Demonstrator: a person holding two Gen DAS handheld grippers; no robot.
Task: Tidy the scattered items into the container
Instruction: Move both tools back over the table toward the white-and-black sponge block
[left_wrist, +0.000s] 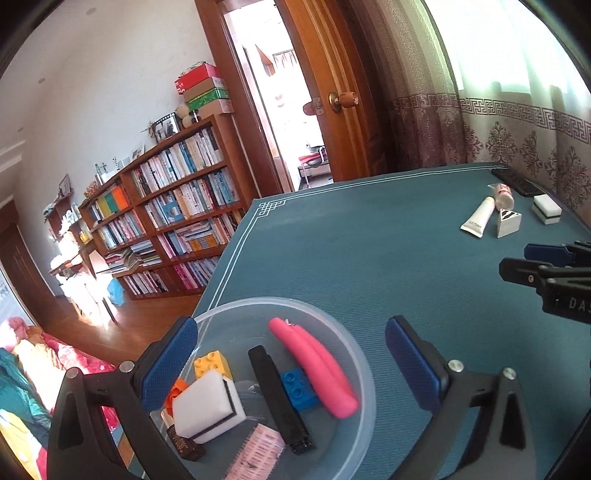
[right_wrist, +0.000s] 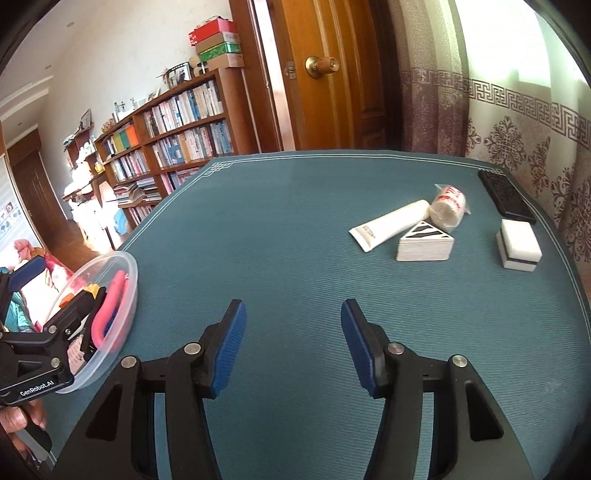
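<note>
Container (left_wrist: 354, 354) part-filled, left claw (left_wrist: 291, 362) spread above it, right claw (right_wrist: 293, 341) spread, empty; best next: straddle white tube (right_wrist: 388, 225) crosswise, pinch mid-body.

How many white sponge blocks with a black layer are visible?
2: one sponge block inside the clear container, one sponge block on the table near the phone. Others may be hidden.

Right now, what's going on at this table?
A person is tidying with two handheld grippers. The left gripper hangs open over the clear container, already holding bricks, a sponge and pink pliers. The right gripper is open and empty, facing the white tube, wrapped roll, triangular block and sponge left on the mat.
</note>
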